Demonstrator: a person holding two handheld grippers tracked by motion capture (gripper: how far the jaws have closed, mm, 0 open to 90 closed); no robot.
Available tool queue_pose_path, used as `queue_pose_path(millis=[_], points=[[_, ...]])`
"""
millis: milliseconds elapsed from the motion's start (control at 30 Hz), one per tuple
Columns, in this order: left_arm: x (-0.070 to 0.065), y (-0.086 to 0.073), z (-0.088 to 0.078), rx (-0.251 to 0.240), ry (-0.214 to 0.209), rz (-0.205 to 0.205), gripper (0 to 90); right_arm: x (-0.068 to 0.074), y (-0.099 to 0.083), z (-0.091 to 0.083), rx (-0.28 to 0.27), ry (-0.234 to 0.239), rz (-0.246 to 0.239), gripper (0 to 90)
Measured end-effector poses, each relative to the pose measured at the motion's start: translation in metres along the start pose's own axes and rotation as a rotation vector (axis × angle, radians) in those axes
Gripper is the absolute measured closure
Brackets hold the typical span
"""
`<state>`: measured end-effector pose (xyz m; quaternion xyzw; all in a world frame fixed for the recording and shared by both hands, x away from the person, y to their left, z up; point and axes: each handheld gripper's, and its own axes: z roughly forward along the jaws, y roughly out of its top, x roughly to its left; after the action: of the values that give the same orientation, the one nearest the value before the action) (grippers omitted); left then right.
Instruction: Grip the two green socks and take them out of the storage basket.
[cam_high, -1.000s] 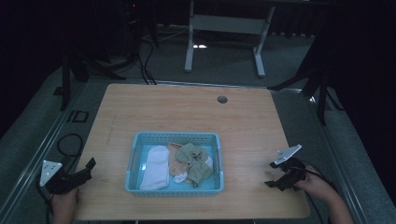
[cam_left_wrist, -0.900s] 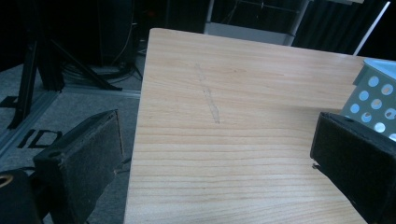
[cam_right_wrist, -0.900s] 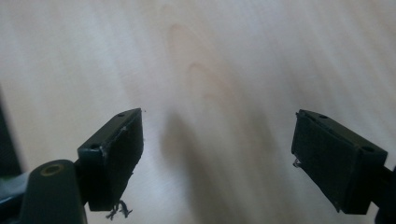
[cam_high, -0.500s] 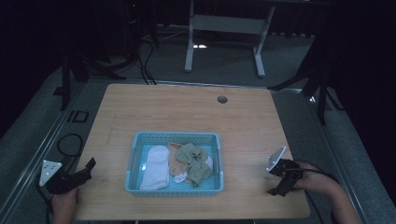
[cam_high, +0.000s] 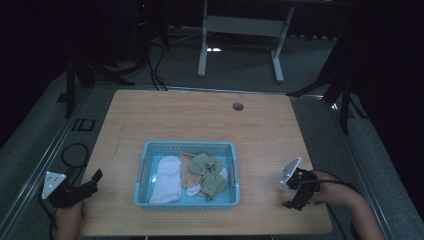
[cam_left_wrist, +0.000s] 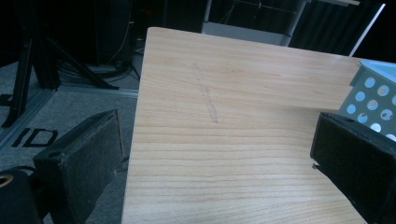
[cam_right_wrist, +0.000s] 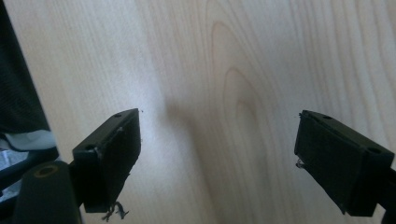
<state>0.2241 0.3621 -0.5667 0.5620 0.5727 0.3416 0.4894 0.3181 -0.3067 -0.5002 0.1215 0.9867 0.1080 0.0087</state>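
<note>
Sitting in the middle of the pale wooden surface is a light blue plastic basket holding soft cloths. The left tongs and right tongs, either side, gape wide, holding nothing.

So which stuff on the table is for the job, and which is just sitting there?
Probably for the job:
blue basket
white sock
olive green cloth
peach cloth
left gripper, open
right gripper, open

Just there:
round table hole
metal stand behind the table

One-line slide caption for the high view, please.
Blue basket of socks on a wooden table, open grippers at left and right.
</note>
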Motion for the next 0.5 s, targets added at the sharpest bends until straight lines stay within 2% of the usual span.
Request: queue_pose_path(millis=[367,500], points=[[0.001,0.000,0.000,0.002,-0.005,-0.004,2.3,0.001,0.022,-0.003,-0.076,0.032,-0.037,14.3],[0.001,0.000,0.000,-0.002,-0.008,-0.009,2.3,0.003,0.031,-0.006,-0.104,0.031,-0.042,13.9]])
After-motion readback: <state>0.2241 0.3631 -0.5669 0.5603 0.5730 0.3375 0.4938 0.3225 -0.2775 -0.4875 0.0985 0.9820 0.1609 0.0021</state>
